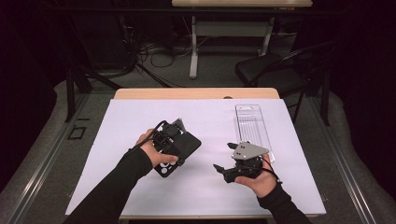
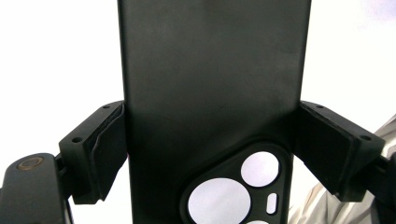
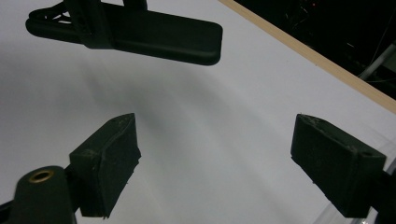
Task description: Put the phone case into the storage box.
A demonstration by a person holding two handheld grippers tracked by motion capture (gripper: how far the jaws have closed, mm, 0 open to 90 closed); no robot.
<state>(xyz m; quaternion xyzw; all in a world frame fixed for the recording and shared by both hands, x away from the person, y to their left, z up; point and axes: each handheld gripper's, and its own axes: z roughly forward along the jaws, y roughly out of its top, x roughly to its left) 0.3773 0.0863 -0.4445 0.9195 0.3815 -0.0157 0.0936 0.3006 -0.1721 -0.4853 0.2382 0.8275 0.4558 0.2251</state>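
Over the white worktop [image 1: 140,186] I've got my left tongs [image 2: 212,154] clamped across the matte black phone case [image 2: 210,84], lifted for access, right tongs [image 3: 229,163] apart, empty.

a wooden desk [image 1: 196,93] under a white sheet [image 1: 140,186] stands on grey floor [image 1: 215,70]. beyond its far edge a pale table [image 1: 242,3] rises on a white leg [image 1: 193,46], with tangled cables [image 1: 159,49] on the floor beside it. a black folding chair [image 1: 275,70] sits near the desk's far right corner. the surrounding room is dark.
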